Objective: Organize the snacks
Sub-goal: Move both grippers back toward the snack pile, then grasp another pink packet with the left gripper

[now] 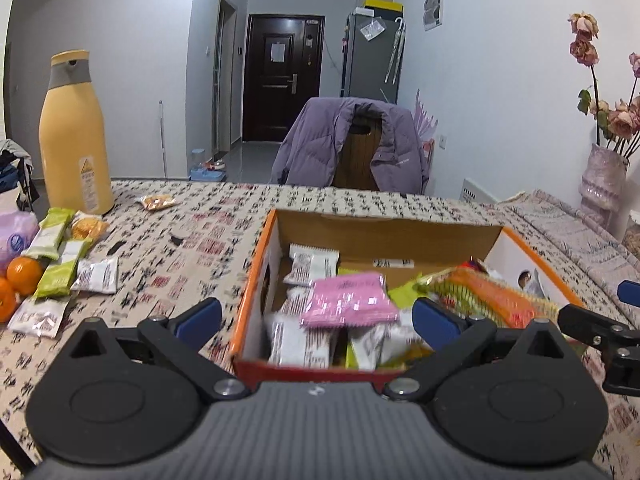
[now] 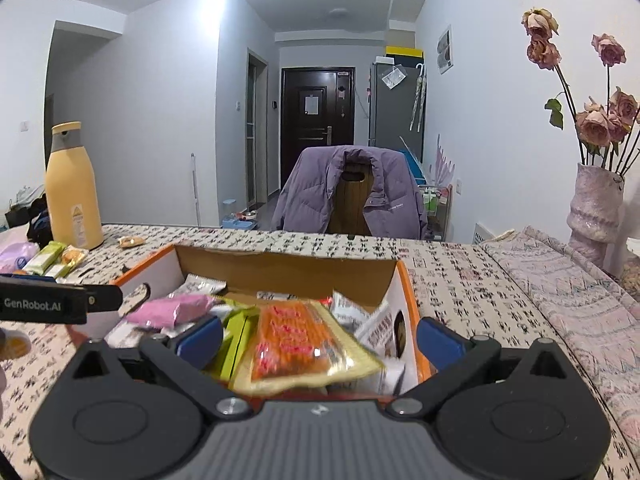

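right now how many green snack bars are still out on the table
2, both left of the box: one green bar near the yellow bottle, another green bar just in front of it by the oranges. Others may be hidden.

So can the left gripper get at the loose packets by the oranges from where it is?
Probably yes. The left gripper is open over the box, holding nothing. The green and white packets lie exposed on the tablecloth to its left, beside the oranges, with nothing standing between.
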`<state>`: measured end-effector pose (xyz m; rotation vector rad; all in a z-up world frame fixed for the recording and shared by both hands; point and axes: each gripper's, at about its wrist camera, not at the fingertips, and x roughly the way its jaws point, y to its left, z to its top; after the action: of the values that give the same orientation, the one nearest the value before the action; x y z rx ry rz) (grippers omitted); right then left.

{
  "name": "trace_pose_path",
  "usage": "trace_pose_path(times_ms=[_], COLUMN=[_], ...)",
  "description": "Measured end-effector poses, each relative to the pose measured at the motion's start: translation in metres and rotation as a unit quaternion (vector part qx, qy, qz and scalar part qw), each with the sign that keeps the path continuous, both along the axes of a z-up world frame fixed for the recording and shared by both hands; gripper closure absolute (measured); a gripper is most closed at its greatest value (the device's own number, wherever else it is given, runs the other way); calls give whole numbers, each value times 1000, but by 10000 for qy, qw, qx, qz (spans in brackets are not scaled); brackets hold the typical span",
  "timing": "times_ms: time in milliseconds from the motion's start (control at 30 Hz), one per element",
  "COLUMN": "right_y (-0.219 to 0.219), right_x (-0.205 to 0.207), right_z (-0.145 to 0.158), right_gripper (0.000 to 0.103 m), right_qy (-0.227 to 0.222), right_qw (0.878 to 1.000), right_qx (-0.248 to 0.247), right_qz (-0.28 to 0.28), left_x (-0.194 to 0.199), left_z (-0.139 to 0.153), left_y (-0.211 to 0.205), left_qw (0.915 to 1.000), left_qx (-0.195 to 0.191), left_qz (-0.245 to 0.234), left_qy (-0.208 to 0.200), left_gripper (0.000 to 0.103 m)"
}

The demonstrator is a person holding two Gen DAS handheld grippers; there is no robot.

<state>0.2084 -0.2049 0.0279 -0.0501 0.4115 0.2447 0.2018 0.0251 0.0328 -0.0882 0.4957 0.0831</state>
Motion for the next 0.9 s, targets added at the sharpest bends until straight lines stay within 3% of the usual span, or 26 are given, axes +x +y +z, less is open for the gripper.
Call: trace_pose_path(times_ms=[433,800,900], right_y=[-19,-31,-32], right_x=[-38,-32,-30], right_z=[-33,-60,-62], right_gripper=[0,0,0], right_qy=[435,862,905], right_qw=[9989,9960,9956], right_qx=[-150,53,79], right_qz=[-30,-223,-235], left_x=[-31,-23,-20], left_z=[-39,-65,-68], left_y=[-8,-26,-30], left_qw=[9973,9923,9914], left_qx=[109,211,235], left_qz=[-215,-273,-273], left_qy=[699,1188,1255], left_gripper=[0,0,6])
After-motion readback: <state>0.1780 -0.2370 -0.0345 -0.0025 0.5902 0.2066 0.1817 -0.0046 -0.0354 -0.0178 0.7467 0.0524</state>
